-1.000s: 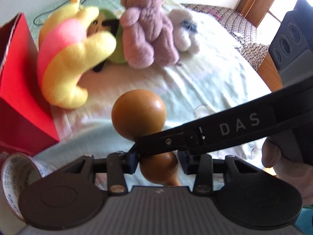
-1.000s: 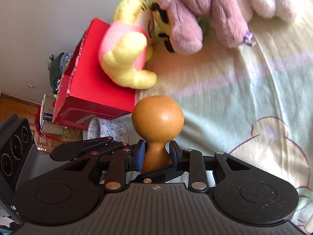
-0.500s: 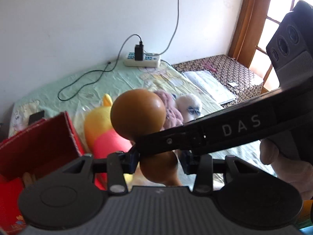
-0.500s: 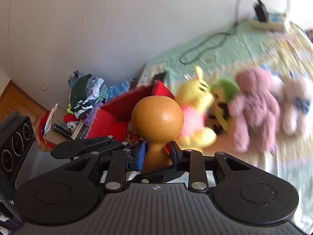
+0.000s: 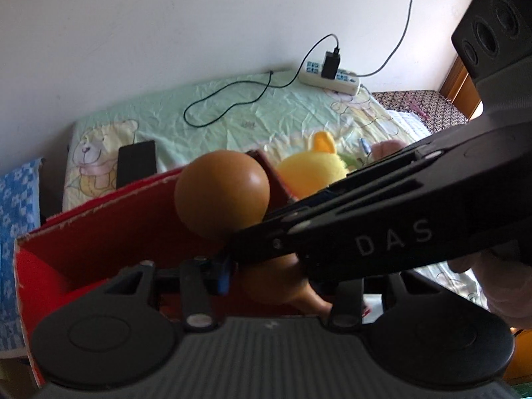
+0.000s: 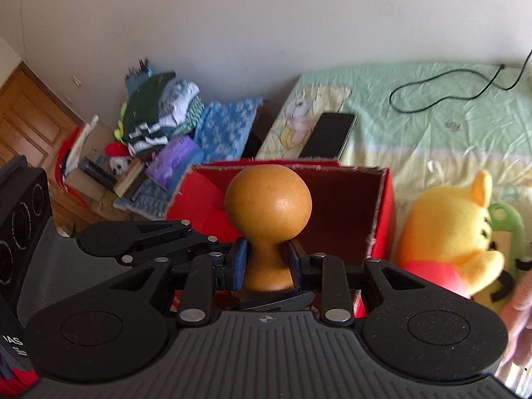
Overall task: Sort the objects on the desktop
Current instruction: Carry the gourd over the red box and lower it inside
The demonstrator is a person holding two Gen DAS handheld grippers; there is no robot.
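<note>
Held object: a brown gourd (image 6: 267, 219), raised in front of the open red box (image 6: 382, 222) on the bed.
Right gripper (image 6: 267, 264): jaws partly closed, pads pressed on the gourd's narrow waist.
Left gripper (image 5: 266, 272): jaws partly closed around the lower bulb; contact is partly hidden, and they have just widened slightly.
Nearby: yellow plush toy (image 6: 449, 232) just beside the box.
Risk: the smooth, rounded gourd could slip or swing if one grip loosens first, missing the box.

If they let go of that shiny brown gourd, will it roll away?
Probably. The gourd has a round, glossy top, so it likely rolls and feels slippery. It looks stiff, keeping its shape where the right gripper pinches its narrow neck.
</note>
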